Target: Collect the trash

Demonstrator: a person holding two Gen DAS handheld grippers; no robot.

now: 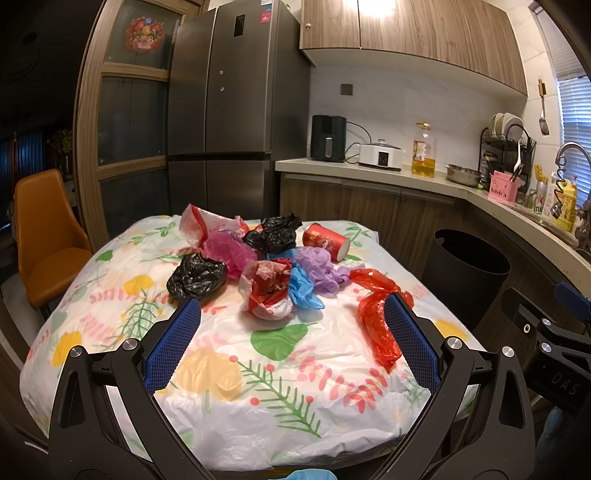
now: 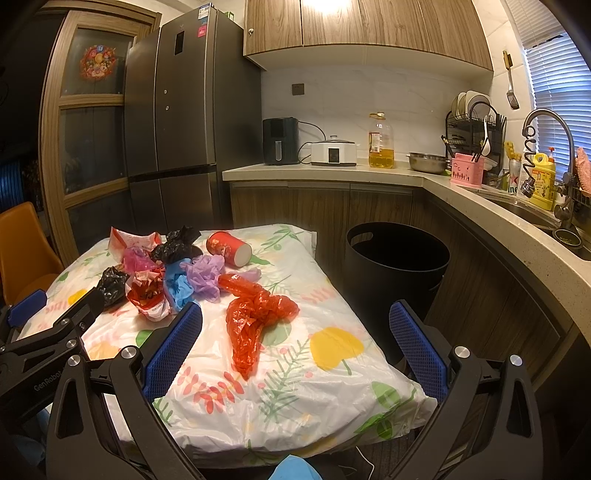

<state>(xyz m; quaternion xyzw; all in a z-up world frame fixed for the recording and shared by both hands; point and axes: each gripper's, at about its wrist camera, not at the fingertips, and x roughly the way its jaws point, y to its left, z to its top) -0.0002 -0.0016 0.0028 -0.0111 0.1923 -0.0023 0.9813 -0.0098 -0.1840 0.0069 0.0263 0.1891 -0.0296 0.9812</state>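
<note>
Both grippers, left (image 1: 291, 314) and right (image 2: 295, 317), are hovering over the table's (image 2: 332, 406) near edge, fingers spread and empty. Trash is lying toward the far edge, a red bag (image 2: 255, 317) nearest; the bin (image 2: 397, 266) is standing off the right edge, seemingly empty.

A fridge (image 1: 236, 96) stands straight ahead of the tongs, beyond the table (image 1: 258, 369) under its floral cover. Left of it is a wood-framed glass door (image 1: 129, 110), with an orange chair (image 1: 44, 236) nearer on that side. Ahead to the right a counter (image 2: 325, 171) runs under wood cabinets (image 2: 365, 26) with a bright light, turning toward a sink (image 2: 524, 206) and a blinded window (image 2: 554, 77).
</note>
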